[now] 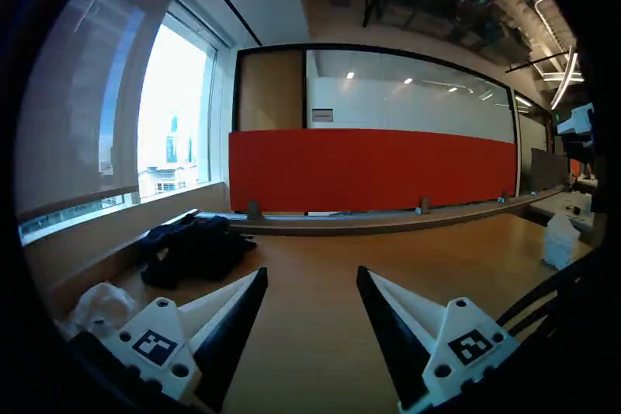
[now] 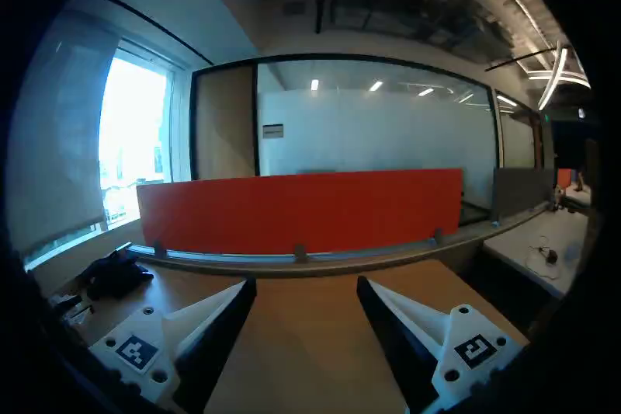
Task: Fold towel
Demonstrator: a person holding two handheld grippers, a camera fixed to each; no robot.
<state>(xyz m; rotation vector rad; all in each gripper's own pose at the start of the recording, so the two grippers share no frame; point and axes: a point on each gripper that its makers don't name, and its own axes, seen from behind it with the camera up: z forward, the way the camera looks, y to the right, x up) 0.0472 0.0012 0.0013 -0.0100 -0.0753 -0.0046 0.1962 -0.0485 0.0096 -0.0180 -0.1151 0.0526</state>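
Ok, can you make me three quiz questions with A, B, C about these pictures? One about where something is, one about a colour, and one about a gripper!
1. Where is the dark cloth bundle in the left gripper view?
A. On the table, left of the gripper, near the window
B. Between the gripper's fingers
C. Hanging on the wall

2. What colour is the divider panel behind the table?
A. Blue
B. Red
C. Green

3. How is the left gripper?
A. Open, holding nothing
B. Shut on cloth
C. Shut on a cup

Answers:
1 A, it lies on the wood by the window side.
2 B, the panel is bright red.
3 A, bare table shows between its spread fingers.
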